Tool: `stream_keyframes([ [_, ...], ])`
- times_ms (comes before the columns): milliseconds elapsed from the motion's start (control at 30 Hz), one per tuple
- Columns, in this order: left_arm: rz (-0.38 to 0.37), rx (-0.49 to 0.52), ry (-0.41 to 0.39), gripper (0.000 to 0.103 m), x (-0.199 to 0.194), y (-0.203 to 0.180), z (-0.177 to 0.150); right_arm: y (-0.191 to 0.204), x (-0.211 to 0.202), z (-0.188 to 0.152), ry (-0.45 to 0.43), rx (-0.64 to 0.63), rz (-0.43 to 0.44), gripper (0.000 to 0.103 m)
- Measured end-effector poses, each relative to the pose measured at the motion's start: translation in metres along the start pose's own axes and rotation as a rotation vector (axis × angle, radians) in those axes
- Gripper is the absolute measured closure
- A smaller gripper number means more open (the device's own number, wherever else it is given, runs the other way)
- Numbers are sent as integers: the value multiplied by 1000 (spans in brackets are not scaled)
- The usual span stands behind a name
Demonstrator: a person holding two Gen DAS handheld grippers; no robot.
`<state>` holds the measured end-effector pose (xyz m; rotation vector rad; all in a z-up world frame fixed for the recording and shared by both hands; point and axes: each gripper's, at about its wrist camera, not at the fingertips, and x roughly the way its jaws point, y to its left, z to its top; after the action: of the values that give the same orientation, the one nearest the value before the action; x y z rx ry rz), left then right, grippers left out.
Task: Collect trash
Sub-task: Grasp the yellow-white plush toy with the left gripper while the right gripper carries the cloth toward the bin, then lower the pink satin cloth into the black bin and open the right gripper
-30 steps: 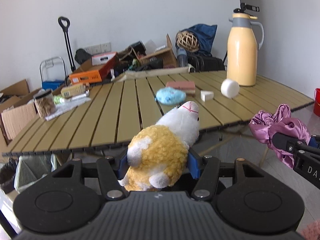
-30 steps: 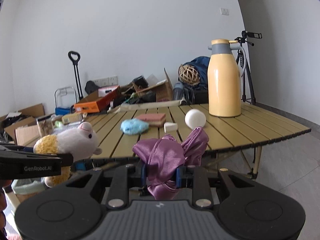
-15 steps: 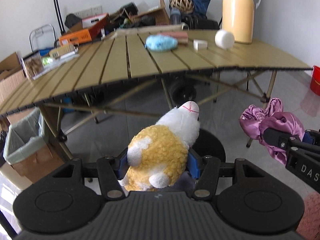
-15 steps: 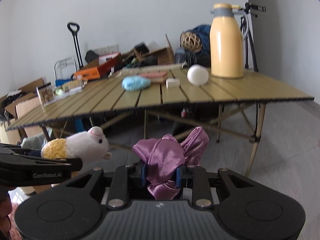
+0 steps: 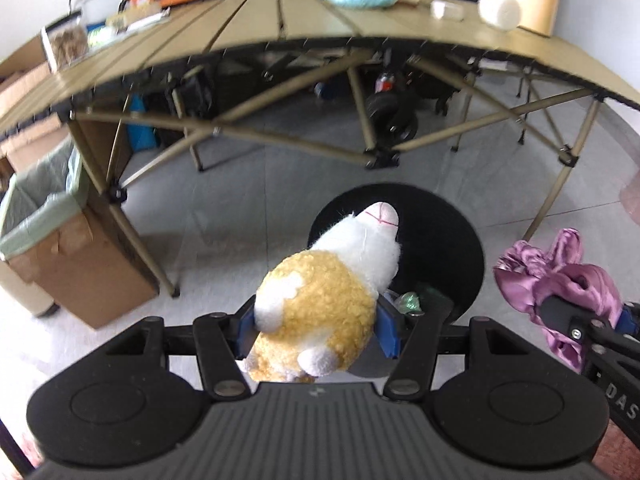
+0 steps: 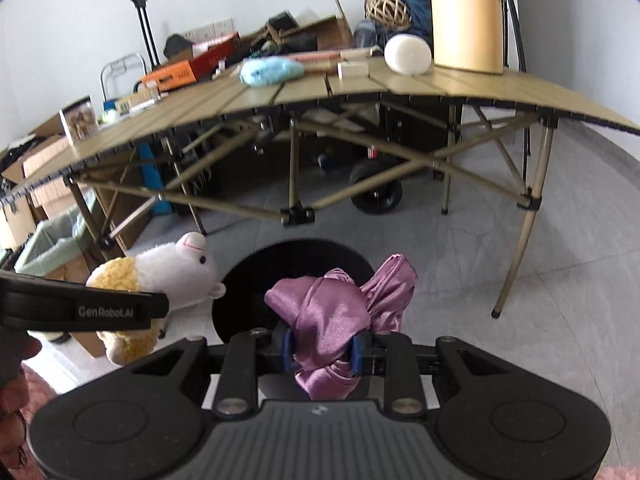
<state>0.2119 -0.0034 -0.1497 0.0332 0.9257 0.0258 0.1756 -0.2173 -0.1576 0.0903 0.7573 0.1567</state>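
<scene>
The left gripper [image 5: 316, 330] has its blue pads [image 5: 387, 334] pressed on either side of a plush sheep [image 5: 328, 292], jaws part-way apart around the toy's yellow body, its white head sticking out ahead of the fingertips and over the rim of a round black bin [image 5: 448, 240] on the floor below. The right gripper [image 6: 323, 350] is clamped nearly closed on a bunched purple cloth [image 6: 336, 312], which bulges up and forward past the jaws, with the same bin [image 6: 296, 256] just beyond and beneath them. Farther ahead of both stands a slatted folding table [image 6: 460, 88] carrying a blue plush [image 6: 270, 72], a white ball [image 6: 407, 54] and a yellow jug [image 6: 466, 16].
</scene>
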Motion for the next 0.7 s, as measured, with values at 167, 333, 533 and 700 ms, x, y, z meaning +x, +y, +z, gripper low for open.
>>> stream_keyframes([
  [167, 32, -49, 49, 45, 18, 11, -6, -2, 14, -2, 56, 6, -13, 78],
  [333, 47, -87, 66, 45, 32, 23, -7, -4, 22, -4, 75, 11, -13, 78],
  [533, 59, -135, 98, 45, 51, 40, -7, 1, 34, 1, 89, -2, -1, 77],
  [700, 65, -174, 127, 45, 67, 52, -8, 10, 46, 8, 91, -48, 3, 78],
])
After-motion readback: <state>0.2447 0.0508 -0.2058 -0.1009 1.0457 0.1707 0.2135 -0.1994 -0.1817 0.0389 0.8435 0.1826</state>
